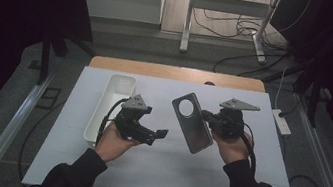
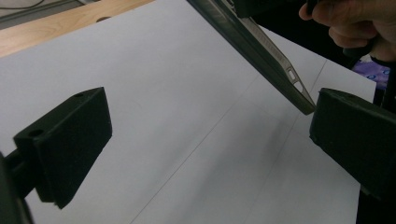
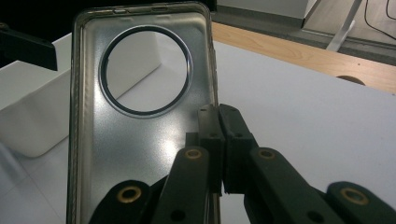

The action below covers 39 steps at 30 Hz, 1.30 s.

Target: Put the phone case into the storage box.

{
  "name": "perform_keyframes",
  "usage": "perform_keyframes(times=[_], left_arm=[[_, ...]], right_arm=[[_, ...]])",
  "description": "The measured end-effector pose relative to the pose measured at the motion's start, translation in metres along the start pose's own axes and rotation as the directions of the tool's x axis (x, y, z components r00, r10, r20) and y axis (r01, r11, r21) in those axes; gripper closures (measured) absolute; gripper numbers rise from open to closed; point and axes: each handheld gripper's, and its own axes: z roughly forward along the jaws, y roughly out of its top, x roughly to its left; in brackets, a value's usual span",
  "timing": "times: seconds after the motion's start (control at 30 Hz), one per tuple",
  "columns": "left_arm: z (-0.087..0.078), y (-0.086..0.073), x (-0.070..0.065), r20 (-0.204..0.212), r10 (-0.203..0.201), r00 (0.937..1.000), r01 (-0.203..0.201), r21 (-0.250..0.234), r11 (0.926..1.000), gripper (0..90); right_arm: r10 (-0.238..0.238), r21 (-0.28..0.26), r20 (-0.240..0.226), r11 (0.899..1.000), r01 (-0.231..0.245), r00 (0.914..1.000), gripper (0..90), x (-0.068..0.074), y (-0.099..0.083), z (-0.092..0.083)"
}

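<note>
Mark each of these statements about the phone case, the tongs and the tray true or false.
1. The right tongs are shut on the edge of the phone case. True.
2. The left tongs are clamped on the case. False: their jaws stand wide apart, with the case's corner near one jaw.
3. The case has a round cutout. True.
4. The case lies flat inside the white tray. False: it is held up over the white mat, beside the tray.
5. The tray stands at the right side of the mat. False: it stands at the left.

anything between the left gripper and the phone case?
Nothing: in the high view, bare white mat separates the left gripper from the phone case.
</note>
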Motion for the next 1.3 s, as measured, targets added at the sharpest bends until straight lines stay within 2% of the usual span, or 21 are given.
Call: perform_keyframes(times=[0.37, 0.67, 0.93, 1.0, 1.17, 1.23, 1.3], left_arm=[[0.014, 0.005, -0.001, 0.034, -0.032, 0.9989, 0.032, -0.005, 0.9995, 1.1], [0.021, 0.006, -0.001, 0.044, -0.055, 0.9975, 0.055, 0.003, 0.9985, 12.7], [0.023, 0.003, 0.002, 0.057, -0.063, 0.9963, 0.063, 0.016, 0.9979, 31.5], [0.023, 0.002, 0.003, 0.062, -0.068, 0.9957, 0.067, 0.021, 0.9975, 33.2], [0.024, 0.001, 0.003, 0.094, -0.072, 0.9930, 0.068, 0.041, 0.9968, 51.1], [0.024, 0.001, 0.004, 0.107, -0.082, 0.9909, 0.077, 0.043, 0.9961, 57.6], [0.022, 0.000, 0.008, 0.152, -0.117, 0.9814, 0.113, 0.033, 0.9930, 65.0]], right_arm=[[-0.015, 0.002, -0.007, 1.000, 0.015, 0.9999, 88.6, 0.011, 0.001, 0.005], [-0.029, 0.006, -0.017, 1.000, 0.029, 0.9995, 88.6, 0.021, 0.001, 0.010], [-0.039, 0.004, -0.029, 0.999, 0.040, 0.9988, 88.6, 0.028, 0.001, 0.013], [-0.040, 0.006, -0.029, 0.999, 0.040, 0.9988, 88.6, 0.029, 0.000, 0.013], [-0.045, 0.008, -0.027, 0.999, 0.045, 0.9987, 88.5, 0.029, -0.001, 0.013], [-0.047, 0.011, -0.024, 0.999, 0.047, 0.9986, 88.4, 0.029, -0.002, 0.014], [-0.047, 0.014, -0.023, 0.999, 0.047, 0.9986, 88.2, 0.029, -0.002, 0.014]])
